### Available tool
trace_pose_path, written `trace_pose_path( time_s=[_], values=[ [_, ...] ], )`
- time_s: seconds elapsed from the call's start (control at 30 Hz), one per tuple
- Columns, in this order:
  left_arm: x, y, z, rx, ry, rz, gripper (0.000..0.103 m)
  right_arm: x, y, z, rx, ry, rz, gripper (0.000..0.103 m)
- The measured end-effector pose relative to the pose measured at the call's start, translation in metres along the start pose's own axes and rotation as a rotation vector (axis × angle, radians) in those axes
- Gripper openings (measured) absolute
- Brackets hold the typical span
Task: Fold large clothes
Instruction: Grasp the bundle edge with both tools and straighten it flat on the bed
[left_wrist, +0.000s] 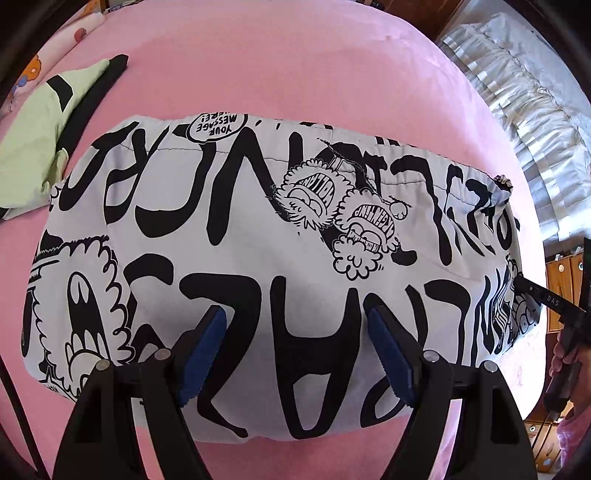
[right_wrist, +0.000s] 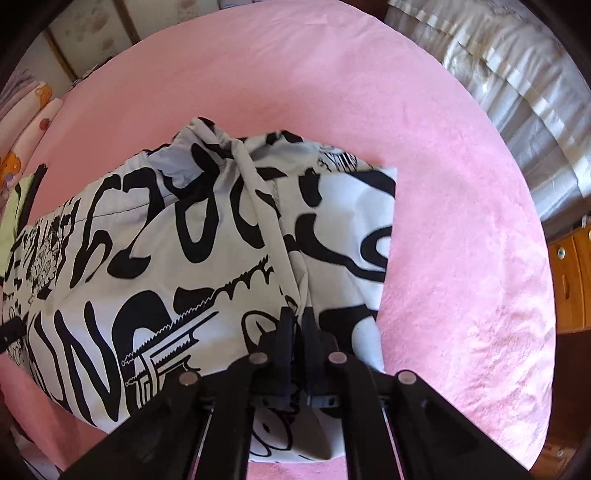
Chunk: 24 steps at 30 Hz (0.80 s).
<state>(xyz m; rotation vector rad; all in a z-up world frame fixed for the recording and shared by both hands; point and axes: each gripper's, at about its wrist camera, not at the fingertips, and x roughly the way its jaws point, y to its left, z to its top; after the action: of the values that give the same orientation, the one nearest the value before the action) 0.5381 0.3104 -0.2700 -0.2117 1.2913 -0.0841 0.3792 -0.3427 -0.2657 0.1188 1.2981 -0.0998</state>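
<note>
The left gripper (left_wrist: 297, 343) has its two arms spread wide apart. Its blue pads (left_wrist: 205, 343) point down at the big white cloth with black drawings (left_wrist: 258, 229), and nothing is squeezed between them. The cloth lies under the open gap, but the pads do not pinch it.

The right gripper (right_wrist: 298, 325) is closed up tight. Its two black fingers press together on a bunched ridge of the same cloth (right_wrist: 184, 236), near the cloth's right end. The ridge runs up and away from the fingertips like a small hill.

The cloth is spread on a pink bed cover (left_wrist: 295, 66), about in the middle of it. It is folded into a long, fat band that goes from left to right. It has big black letters and funny cartoon faces on it. One little bubble on it says "YOUR MESSAGE".

In the left wrist view, the right gripper (left_wrist: 524, 286) shows at the far right edge, touching the end of the cloth, and a hand (left_wrist: 565, 360) holds its handle.

A pale green cloth with black trim (left_wrist: 40, 147) lies on the pink cover to the left, just beside the big cloth. A shiny grey blanket (left_wrist: 524, 96) lies past the pink cover, and some wooden drawers (right_wrist: 576, 273) stand beside the bed.
</note>
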Motion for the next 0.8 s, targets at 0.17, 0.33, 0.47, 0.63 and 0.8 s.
trace_pose_path(
  time_s=[0.17,0.33,0.47,0.63,0.8],
  values=[
    [0.001,-0.003,-0.001,0.012,0.002,0.055,0.078,0.004,-0.005,-0.003,0.029,-0.041,0.002,0.005],
    [-0.019,-0.003,-0.017,-0.019,-0.018,0.010,0.078,-0.038,0.022,-0.013,-0.005,-0.190,0.011,0.022],
    [-0.032,-0.006,-0.037,-0.026,-0.015,0.015,0.078,-0.071,0.050,-0.036,-0.018,-0.276,0.157,0.036],
    [-0.046,-0.007,-0.057,-0.027,-0.043,0.009,0.078,-0.092,0.100,-0.057,-0.050,-0.319,0.271,0.036],
    [-0.048,0.001,-0.064,-0.062,-0.055,-0.039,0.070,-0.082,0.155,-0.086,-0.113,-0.252,0.388,0.034]
  ],
)
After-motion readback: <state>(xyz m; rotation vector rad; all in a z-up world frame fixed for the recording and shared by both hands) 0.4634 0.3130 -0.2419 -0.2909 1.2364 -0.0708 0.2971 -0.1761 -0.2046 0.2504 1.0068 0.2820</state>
